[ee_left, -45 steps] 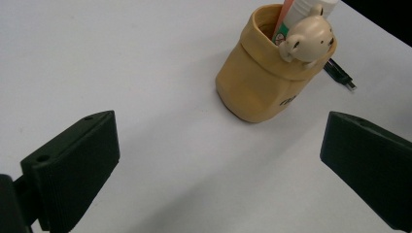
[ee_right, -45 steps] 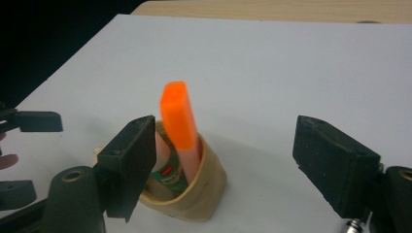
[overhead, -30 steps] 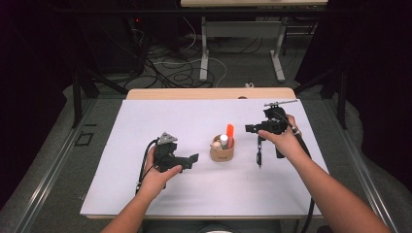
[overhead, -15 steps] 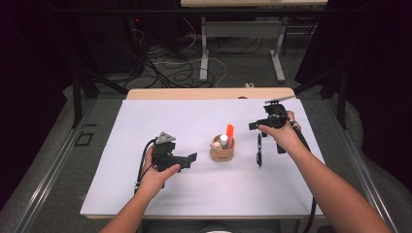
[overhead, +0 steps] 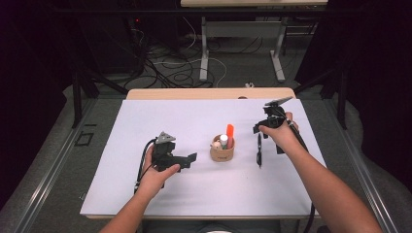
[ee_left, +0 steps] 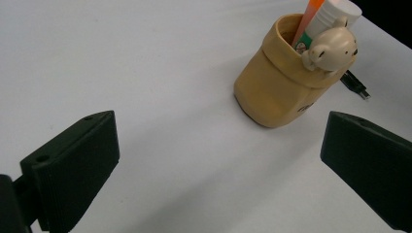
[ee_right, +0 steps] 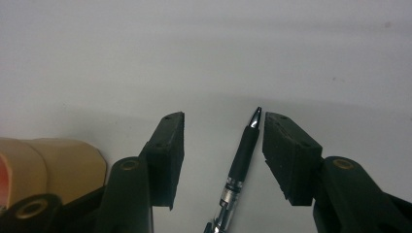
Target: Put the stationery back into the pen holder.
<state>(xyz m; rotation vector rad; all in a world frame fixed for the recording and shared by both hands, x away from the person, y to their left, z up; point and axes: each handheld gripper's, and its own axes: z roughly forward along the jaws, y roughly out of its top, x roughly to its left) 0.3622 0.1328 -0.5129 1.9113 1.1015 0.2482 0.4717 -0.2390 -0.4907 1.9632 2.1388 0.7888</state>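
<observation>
Black pen (ee_right: 241,160) is lying lengthwise between the right claw (ee_right: 221,145) pads, which have just been closing without yet touching it. Left claw (ee_left: 218,160) is resting agape on the white counter (overhead: 145,121), farther off.

Left gripper (overhead: 187,159) wide open; right gripper (ee_right: 223,145) jaws closing.

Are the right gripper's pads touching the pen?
Apart. Right gripper view: the pen lies between the right gripper pads, gaps both sides.
</observation>
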